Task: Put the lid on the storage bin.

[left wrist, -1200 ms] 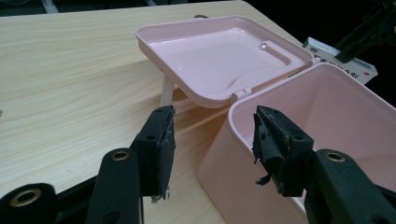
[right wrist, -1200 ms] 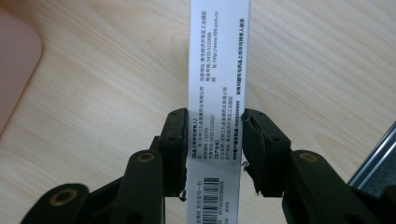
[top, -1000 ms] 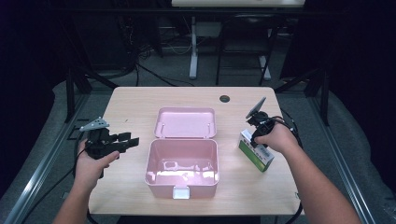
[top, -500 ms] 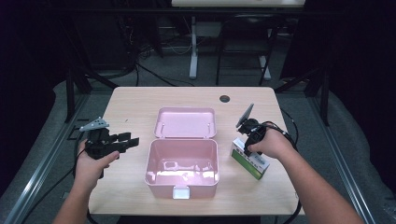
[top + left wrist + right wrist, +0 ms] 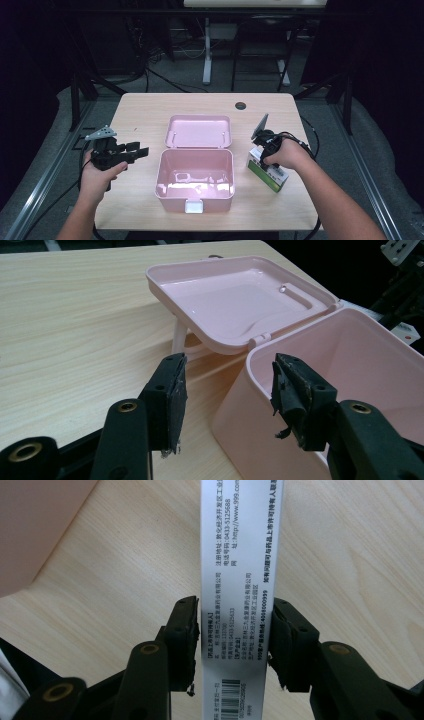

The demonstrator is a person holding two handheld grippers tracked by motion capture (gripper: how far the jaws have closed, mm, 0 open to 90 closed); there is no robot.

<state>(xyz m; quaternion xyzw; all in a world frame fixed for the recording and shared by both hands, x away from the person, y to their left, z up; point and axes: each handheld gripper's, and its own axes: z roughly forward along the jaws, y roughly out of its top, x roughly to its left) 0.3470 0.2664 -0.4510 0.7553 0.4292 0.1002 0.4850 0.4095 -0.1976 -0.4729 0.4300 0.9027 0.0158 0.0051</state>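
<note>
Carton between right jaws

Right gripper [image 5: 232, 645] straddles the carton [image 5: 240, 580] on the table [image 5: 150, 107]; I saw its jaws just opening, pads barely beside the card. Left gripper [image 5: 227, 405] gapes empty, box [image 5: 360, 370] rim just ahead.

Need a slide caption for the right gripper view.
Right gripper jaws straddling a white printed box on the wooden table.

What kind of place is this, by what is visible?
Probably a lab or recording studio: a lone wooden table on grey floor, loose cables behind it, dark surroundings, and a person using a handheld left gripper.
</note>
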